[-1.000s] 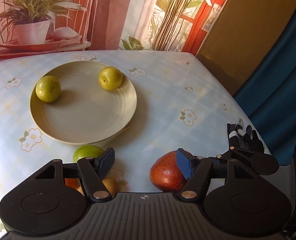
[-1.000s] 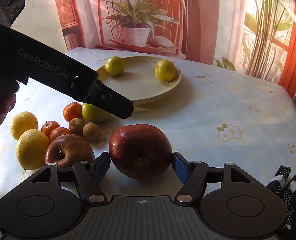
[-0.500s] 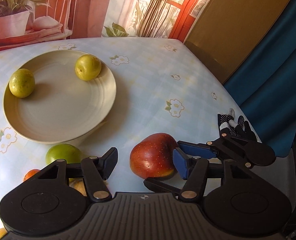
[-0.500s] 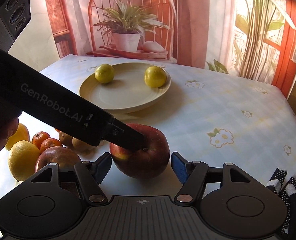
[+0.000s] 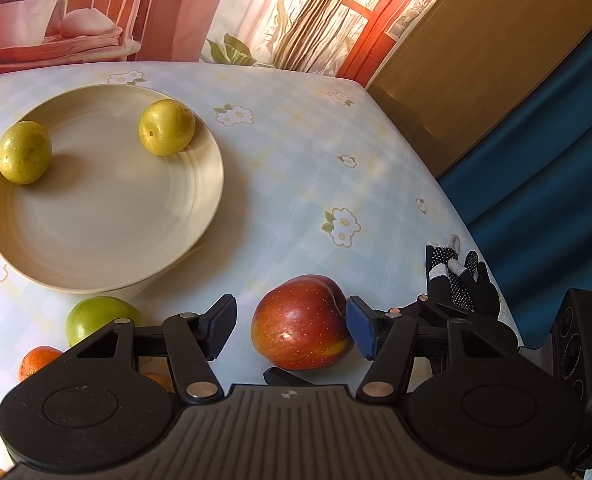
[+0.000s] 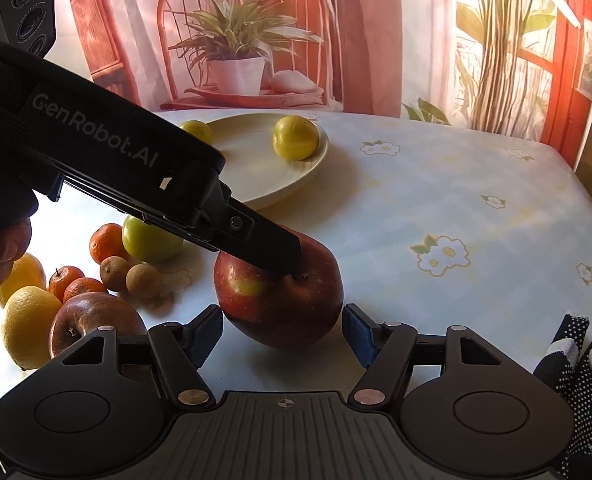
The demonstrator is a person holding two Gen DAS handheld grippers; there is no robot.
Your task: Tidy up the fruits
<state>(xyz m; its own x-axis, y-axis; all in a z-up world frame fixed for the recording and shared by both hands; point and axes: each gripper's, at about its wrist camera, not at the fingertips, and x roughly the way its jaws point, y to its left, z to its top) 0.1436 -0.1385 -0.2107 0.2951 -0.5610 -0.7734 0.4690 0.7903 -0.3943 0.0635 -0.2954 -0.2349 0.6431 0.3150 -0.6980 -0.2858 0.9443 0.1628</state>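
red apple [image 5: 302, 334] sits on the cloth, just off the plate's [image 5: 95, 220] near right rim. judged firm, fairly heavy, with waxy skin likely to slip; best taken across its widest flanks, not at the stem. left gripper [image 5: 289, 330] is released around it, with a gap at the black pad. right gripper [image 6: 283, 334] brackets it; grip cannot be told. a second ago the left gripper stood wider, aside.

1. Red apple [image 6: 279, 304]: glossy, yellow-flecked, tilted, on the cloth in front of the plate [image 5: 95, 264].
2. Two yellow-green fruits [image 5: 167, 127] [image 5: 23, 151] sit well apart on the plate's far rim.
3. Green apple [image 5: 95, 316]: just beside the plate's near edge.
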